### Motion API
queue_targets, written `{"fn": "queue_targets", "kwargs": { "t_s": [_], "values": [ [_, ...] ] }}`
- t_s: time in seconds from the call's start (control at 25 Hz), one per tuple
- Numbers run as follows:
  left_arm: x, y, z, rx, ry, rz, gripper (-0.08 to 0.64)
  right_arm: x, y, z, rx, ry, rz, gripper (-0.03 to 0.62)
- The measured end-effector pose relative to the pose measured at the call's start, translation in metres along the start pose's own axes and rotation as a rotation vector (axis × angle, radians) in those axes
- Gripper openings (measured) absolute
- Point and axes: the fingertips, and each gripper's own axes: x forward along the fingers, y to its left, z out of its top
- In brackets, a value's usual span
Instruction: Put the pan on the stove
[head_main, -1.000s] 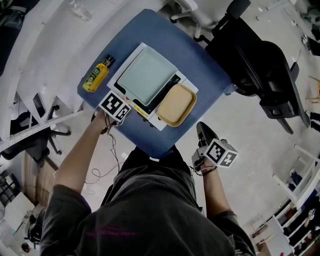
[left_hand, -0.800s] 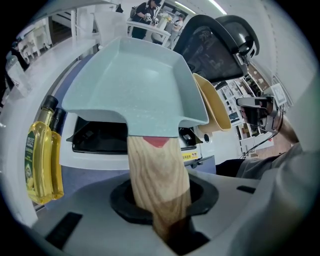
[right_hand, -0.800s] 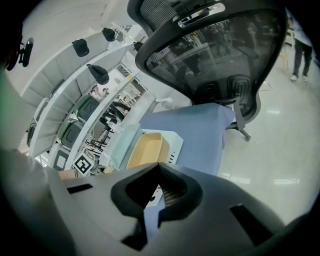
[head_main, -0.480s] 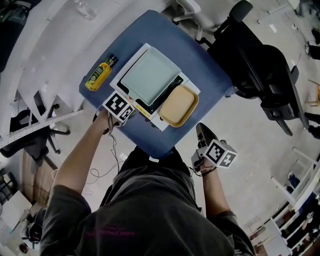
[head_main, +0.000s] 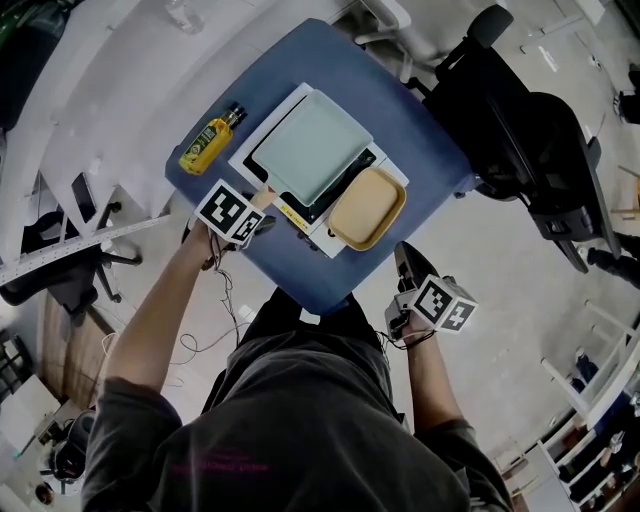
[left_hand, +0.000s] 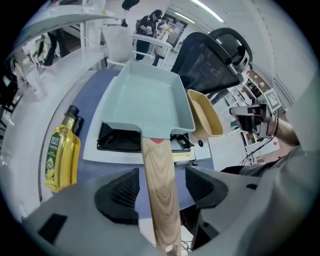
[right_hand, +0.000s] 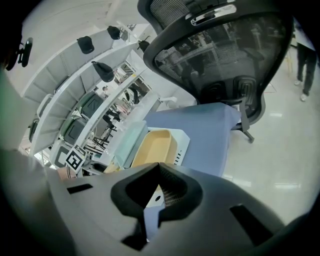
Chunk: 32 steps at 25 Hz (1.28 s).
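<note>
The pan (head_main: 312, 148) is a square, pale green tray shape with rounded corners, low walls and a matte finish. Its straight handle (left_hand: 159, 150) is light wood with visible grain. It sits flat on the stove (left_hand: 119, 142), a white slab with a glossy black top, in the middle of the blue desk (head_main: 400, 110). The handle points at the desk's near edge.

Just beside the pan, on the stove's right part, lies a tan oblong dish (head_main: 367, 208) with rounded corners and a smooth rim. A clear bottle (head_main: 210, 142) of yellow oil with a dark cap lies on its side by the desk's left edge. A black mesh-backed chair (head_main: 530, 130) stands past the far right corner.

The left tool (head_main: 258, 212) is at the handle, its jaws opening. The wood runs between the ribbed black pads (left_hand: 124, 190) with a gap on each side. The right tool (head_main: 405, 265) hangs off the desk by the person's hip, jaws closed together on nothing.

A second ago the left tool's marker cube lay closer to the pan and less of the handle showed. The pan, dish and bottle have kept their places on the desk, and the right tool has not shifted.
</note>
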Motion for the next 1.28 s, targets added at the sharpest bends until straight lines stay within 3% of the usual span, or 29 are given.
{"fn": "queue_targets", "kwargs": {
  "t_s": [0.36,0.88,1.28],
  "values": [
    [-0.057,-0.005,0.035,0.058,-0.228,0.091,0.282,-0.002,0.011,0.008,-0.046,-0.024,0.001,0.003],
    [-0.138,-0.023,0.060,0.088,-0.598,0.182,0.109,-0.005,0.049,0.023,-0.146,-0.059,0.038,0.003],
    [-0.176,-0.041,0.050,0.080,-0.765,0.214,0.031,-0.009,0.079,0.034,-0.232,-0.080,0.066,0.003]
  ]
}}
